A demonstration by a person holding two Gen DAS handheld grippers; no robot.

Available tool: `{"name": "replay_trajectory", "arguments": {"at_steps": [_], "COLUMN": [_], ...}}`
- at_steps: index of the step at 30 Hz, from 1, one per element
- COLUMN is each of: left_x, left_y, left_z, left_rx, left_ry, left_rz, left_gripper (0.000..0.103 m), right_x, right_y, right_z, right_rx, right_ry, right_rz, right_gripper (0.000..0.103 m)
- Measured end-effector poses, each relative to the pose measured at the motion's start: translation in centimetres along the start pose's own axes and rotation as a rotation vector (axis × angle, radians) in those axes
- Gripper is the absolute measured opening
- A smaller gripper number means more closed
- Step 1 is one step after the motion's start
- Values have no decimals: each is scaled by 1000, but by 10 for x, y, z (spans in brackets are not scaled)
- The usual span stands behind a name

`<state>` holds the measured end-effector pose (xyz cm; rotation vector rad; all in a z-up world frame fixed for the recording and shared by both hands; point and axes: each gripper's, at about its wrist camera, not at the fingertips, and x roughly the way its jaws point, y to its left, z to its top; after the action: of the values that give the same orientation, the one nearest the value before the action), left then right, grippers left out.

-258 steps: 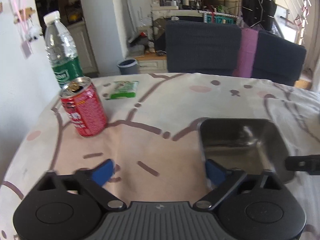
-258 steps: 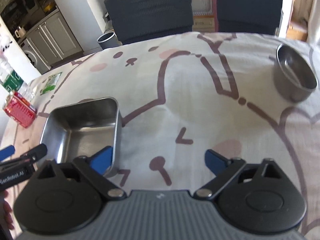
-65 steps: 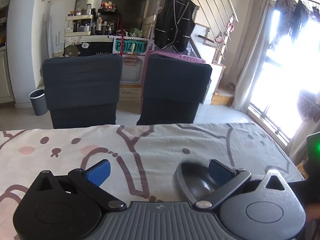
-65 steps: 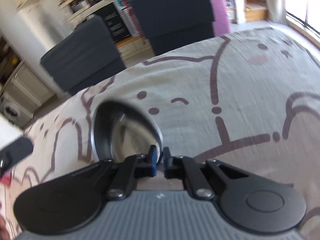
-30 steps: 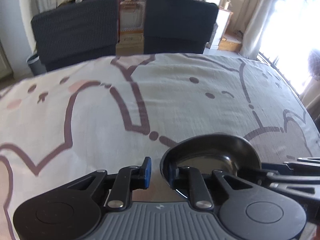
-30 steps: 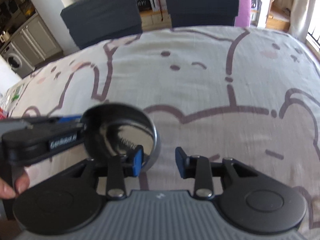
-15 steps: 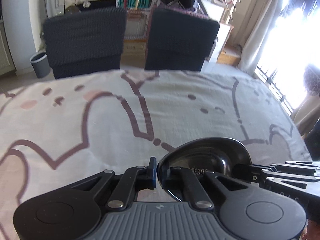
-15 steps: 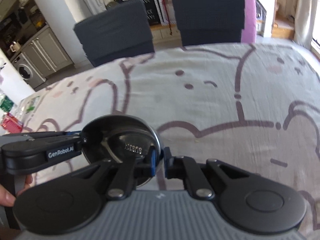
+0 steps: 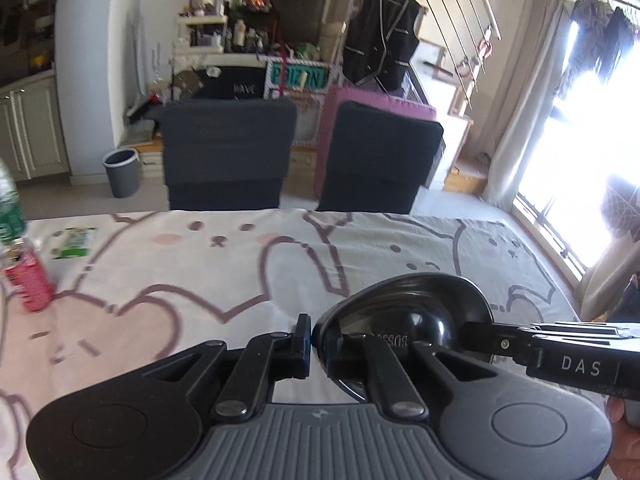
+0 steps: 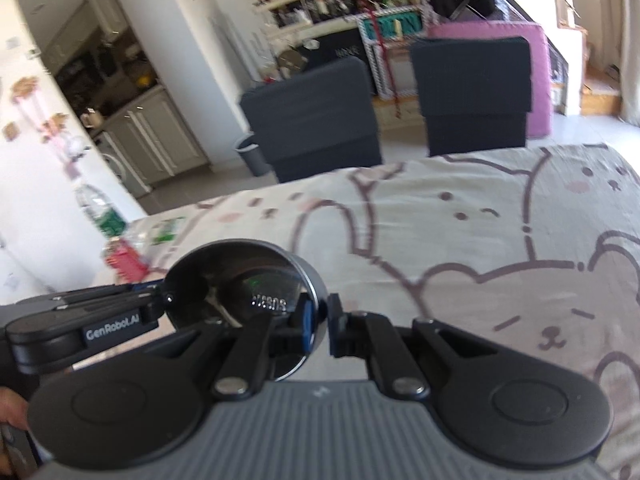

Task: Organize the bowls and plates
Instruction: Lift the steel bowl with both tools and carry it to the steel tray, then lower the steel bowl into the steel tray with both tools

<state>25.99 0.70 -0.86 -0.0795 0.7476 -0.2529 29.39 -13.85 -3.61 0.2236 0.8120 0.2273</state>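
Observation:
A round steel bowl (image 9: 416,304) is held up above the table by both grippers. My left gripper (image 9: 314,344) is shut on the bowl's left rim. My right gripper (image 10: 318,322) is shut on its right rim, and the bowl (image 10: 240,276) fills the lower left of the right wrist view. Each gripper shows in the other's view: the right one (image 9: 560,354) reaches in from the right, the left one (image 10: 84,326) from the left. The square steel tray is not in view.
A red can (image 9: 28,280) and a water bottle (image 9: 8,208) stand at the table's left edge, with a green packet (image 9: 74,242) beside them. Two dark chairs (image 9: 228,156) stand behind the table. The tablecloth (image 9: 200,264) has a cartoon print.
Both grippers have lifted the bowl off the table and carried it leftward; the can and bottle have come into view. Both stay shut on the rim.

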Motion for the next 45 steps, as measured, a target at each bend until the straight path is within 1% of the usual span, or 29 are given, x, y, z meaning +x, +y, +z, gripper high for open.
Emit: {"name": "replay_trajectory", "arguments": {"at_steps": [3, 6, 8, 12, 15, 18, 21, 24, 27, 35, 41, 44, 45], "left_x": [-31, -51, -59, -62, -58, -49, -38, -27, -20, 0, 14, 19, 20], "left_y": [15, 34, 48, 70, 85, 95, 102, 108, 114, 118, 124, 124, 125], "left_z": [-16, -33, -44, -62, -77, -89, -96, -100, -103, -102, -103, -104, -104], "left_rx": [6, 0, -8, -13, -5, 0, 12, 33, 34, 53, 54, 63, 63], "left_ry": [-16, -11, 9, 65, 127, 180, 221, 250, 274, 320, 356, 365, 368], "left_rz": [25, 49, 66, 103, 116, 121, 128, 135, 130, 126, 132, 140, 140], "left_gripper": [8, 8, 8, 8, 8, 8, 7, 8, 8, 8, 7, 7, 7], "right_x": [-11, -11, -7, 10, 27, 42, 53, 62, 66, 84, 95, 96, 96], "right_y": [22, 41, 52, 79, 96, 107, 113, 121, 123, 125, 125, 128, 128], "right_z": [-16, -34, -45, -69, -86, -100, -107, -111, -120, -120, -125, -125, -125], "right_rx": [-14, -7, 9, -23, -57, -69, -75, -86, -106, -135, -108, -122, -123], "right_ry": [-4, 16, 47, 143, 230, 299, 351, 386, 408, 444, 472, 474, 479], "right_rz": [42, 81, 109, 136, 137, 129, 117, 110, 103, 84, 95, 92, 100], "right_gripper": [9, 10, 10, 11, 12, 12, 11, 12, 12, 12, 12, 17, 20]}}
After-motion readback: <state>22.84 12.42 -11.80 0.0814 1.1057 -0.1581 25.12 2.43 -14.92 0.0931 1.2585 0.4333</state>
